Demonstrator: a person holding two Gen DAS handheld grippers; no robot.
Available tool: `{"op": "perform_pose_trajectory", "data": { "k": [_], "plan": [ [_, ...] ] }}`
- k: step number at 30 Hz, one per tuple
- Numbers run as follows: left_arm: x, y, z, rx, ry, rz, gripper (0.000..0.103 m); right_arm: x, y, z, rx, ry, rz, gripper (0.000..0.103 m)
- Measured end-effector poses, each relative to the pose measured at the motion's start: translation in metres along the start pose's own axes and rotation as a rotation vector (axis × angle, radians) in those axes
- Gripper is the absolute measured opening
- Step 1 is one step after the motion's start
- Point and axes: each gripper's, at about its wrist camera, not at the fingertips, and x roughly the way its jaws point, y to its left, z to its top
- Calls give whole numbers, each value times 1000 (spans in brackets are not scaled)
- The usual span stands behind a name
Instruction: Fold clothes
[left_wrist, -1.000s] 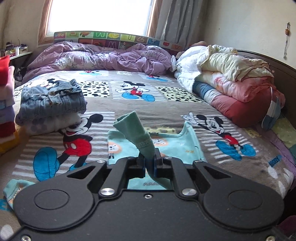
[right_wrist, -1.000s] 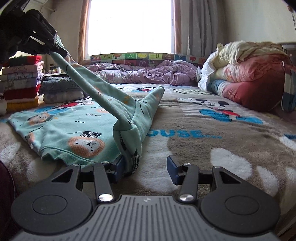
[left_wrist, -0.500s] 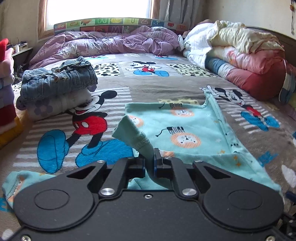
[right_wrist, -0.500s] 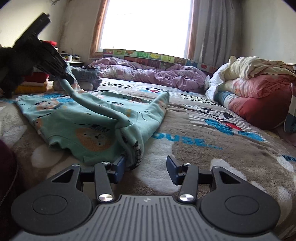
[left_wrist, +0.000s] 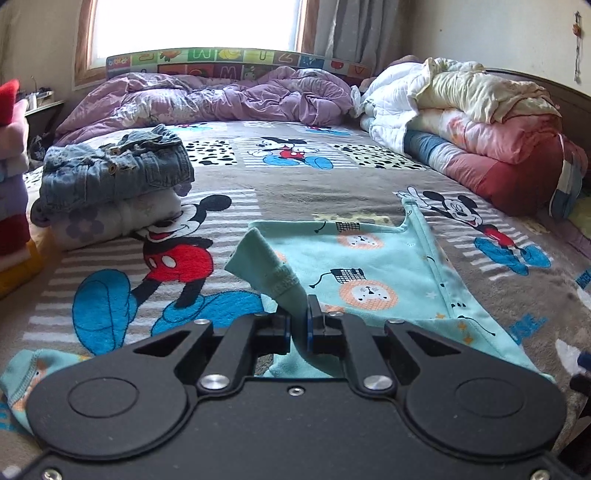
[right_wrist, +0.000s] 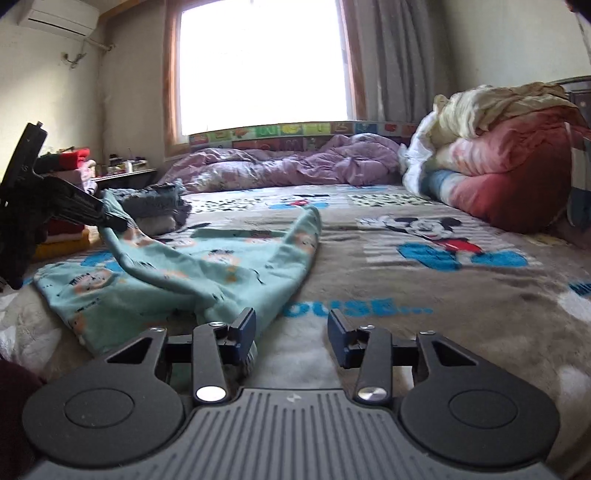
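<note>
A teal child's top (left_wrist: 369, 266) with lion prints lies spread on the Mickey Mouse blanket (left_wrist: 295, 192). My left gripper (left_wrist: 298, 314) is shut on the top's ribbed sleeve cuff, which sticks up between its pads just above the garment. In the right wrist view, that same left gripper (right_wrist: 110, 221) holds the sleeve at the left, and the sleeve runs in a band down to the top (right_wrist: 207, 273). My right gripper (right_wrist: 291, 328) hovers low over the blanket with its jaws closing. The top's near edge lies beside its left finger (right_wrist: 243, 328). Nothing is pressed between the pads.
Folded jeans on a pale garment (left_wrist: 114, 177) sit at the back left, next to a tall stack of folded clothes (left_wrist: 13, 206). A crumpled purple duvet (left_wrist: 229, 99) fills the far end under the window. Rolled quilts (left_wrist: 480, 122) line the right side.
My left gripper has sunk toward the bed with the cuff, so the sleeve hangs lower. My right gripper has risen and drawn back from the top's fold, its jaws a little narrower.
</note>
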Motion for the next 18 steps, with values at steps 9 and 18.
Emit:
{"op": "perform_pose_trajectory", "data": {
  "k": [9, 18],
  "plan": [
    [7, 9, 5, -27, -11, 0, 6, 39, 13, -5, -75, 112, 126, 43],
    [3, 13, -2, -37, -24, 4, 6, 50, 24, -5, -159, 195, 188, 40]
  ]
}}
